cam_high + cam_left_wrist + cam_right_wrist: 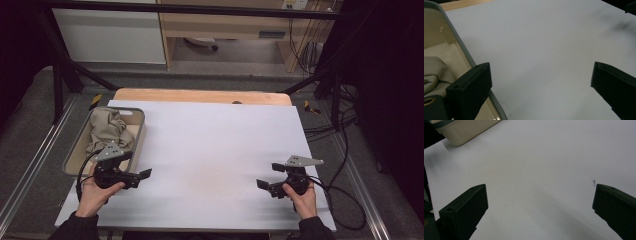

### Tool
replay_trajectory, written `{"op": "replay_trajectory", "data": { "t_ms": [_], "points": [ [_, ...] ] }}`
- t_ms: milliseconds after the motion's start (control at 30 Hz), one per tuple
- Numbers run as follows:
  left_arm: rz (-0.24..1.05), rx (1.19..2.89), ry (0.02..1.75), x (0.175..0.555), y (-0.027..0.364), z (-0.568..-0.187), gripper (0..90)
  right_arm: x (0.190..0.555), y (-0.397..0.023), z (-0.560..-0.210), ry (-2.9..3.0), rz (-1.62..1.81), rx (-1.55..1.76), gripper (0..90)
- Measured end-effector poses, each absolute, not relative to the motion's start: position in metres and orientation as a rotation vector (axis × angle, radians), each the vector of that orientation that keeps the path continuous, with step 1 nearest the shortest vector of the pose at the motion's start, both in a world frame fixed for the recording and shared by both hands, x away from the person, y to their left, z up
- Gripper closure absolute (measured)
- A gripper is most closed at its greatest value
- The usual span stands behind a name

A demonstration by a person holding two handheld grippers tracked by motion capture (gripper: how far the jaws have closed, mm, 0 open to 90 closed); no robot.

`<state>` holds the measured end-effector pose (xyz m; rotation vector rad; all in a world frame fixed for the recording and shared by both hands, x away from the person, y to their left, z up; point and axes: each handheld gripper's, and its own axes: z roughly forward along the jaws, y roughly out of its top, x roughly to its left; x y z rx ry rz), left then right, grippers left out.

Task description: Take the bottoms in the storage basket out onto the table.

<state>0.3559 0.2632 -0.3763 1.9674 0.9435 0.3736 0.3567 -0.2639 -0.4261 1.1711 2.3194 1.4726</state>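
A beige bin with a grey rim stands at the left edge of the white sheet, and a crumpled beige cloth lies in it. My left gripper hovers at the bin's near right corner, open and holding nothing. In the left gripper view the wide-apart jaws frame bare sheet, the left one over the bin's rim, with the cloth just inside. At the sheet's right, my right gripper is open and points left. The right gripper view has the bin far off.
The sheet covers a wooden table whose far edge shows. Black frame bars and cables run beside the table on both sides. A tiny dark speck marks the sheet near the right gripper.
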Motion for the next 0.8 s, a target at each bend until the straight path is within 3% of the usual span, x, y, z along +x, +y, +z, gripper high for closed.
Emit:
{"op": "replay_trajectory", "data": {
  "t_ms": [800],
  "points": [
    [0.414, 1.957, 1.000, 0.360, 0.283, -0.373, 2.8, 0.357, -0.262, -0.428, 2.323, 1.446, 1.166, 0.5]
  ]
}}
